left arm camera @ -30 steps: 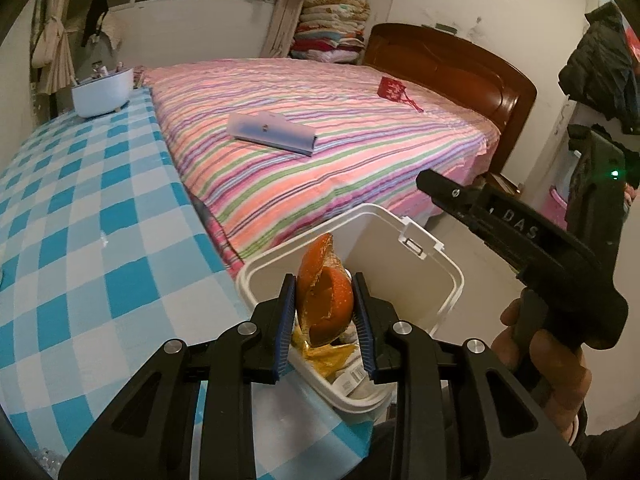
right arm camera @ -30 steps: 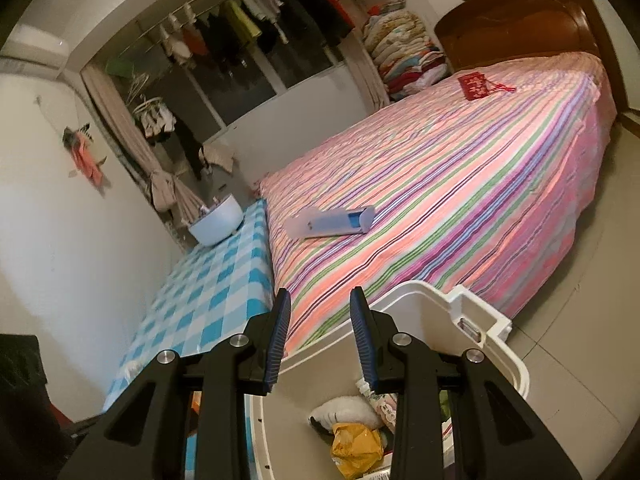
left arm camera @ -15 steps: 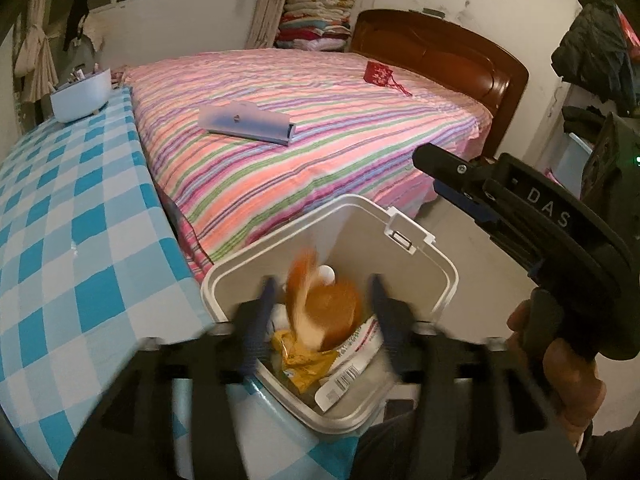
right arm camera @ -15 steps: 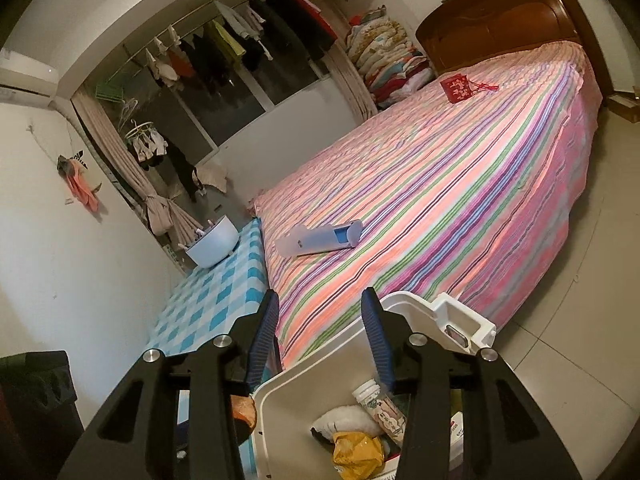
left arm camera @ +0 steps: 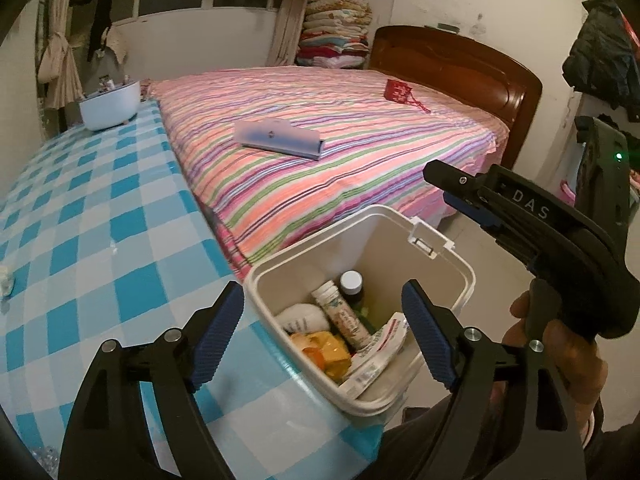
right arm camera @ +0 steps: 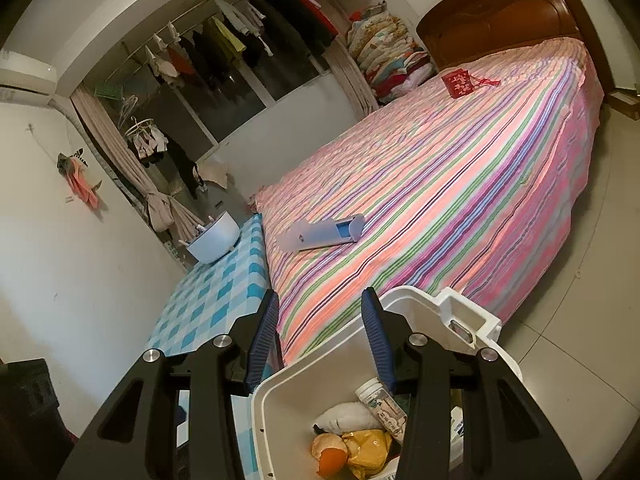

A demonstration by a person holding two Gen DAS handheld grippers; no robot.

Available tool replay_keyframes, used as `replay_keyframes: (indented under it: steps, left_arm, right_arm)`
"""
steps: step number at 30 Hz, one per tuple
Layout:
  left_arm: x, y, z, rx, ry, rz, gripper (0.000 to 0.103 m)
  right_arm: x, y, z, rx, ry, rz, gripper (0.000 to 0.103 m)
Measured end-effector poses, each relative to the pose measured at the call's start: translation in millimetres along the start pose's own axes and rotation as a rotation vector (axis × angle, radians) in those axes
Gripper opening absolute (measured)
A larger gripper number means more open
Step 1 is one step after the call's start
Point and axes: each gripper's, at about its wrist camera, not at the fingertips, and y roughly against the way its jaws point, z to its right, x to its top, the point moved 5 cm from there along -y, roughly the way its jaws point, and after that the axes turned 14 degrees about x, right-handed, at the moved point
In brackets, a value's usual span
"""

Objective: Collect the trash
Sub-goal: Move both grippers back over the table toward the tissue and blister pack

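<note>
A white trash bin [left arm camera: 460, 276] stands open at the corner of the blue-checked table [left arm camera: 80, 220]. Inside lie an orange peel [right arm camera: 328, 454], a yellow wrapper [left arm camera: 328, 348], a white wad [left arm camera: 300, 318] and two bottles. My left gripper [left arm camera: 320, 312] hovers over the bin's mouth. Its jaws are opening wide and nothing is between them. My right gripper [right arm camera: 320, 316] is held by a hand at the bin's right side, above the rim. Its jaws stand partly apart with nothing pressed between the pads. In the left wrist view the right gripper [left arm camera: 456, 192] shows side-on.
A bed with a striped sheet [left arm camera: 360, 152] fills the space behind the bin. On it lie a grey-blue flat case [left arm camera: 280, 140] and a red pouch [left arm camera: 398, 90]. A pale round basket [left arm camera: 108, 106] sits at the table's far end. Tiled floor [right arm camera: 580, 320] lies to the right.
The left jaws went from shut on the orange peel to wide apart, and the peel dropped into the bin. The right jaws widened a little.
</note>
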Motion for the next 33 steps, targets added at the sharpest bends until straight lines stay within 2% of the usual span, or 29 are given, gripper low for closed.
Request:
replay_keyframes:
  steps: [8,16,31,33]
  left_arm:
    - [-14,17,-40,0.06,0.054,0.006,0.081]
    - [-31,33,-95,0.137,0.158,-0.001,0.081]
    - [-68,54,-247,0.336,0.45,-0.001,0.081]
    - [-73,57,-261,0.338,0.473,-0.007,0.081]
  right_arm:
    - [-8,-12,-15,0.015,0.031,-0.053,0.042]
    - [-20,-24,-33,0.037,0.071,-0.115,0.042]
    - [-55,-58,-79,0.074,0.15,-0.221,0.042]
    - [-61,-63,-86,0.079,0.162,-0.238,0.042]
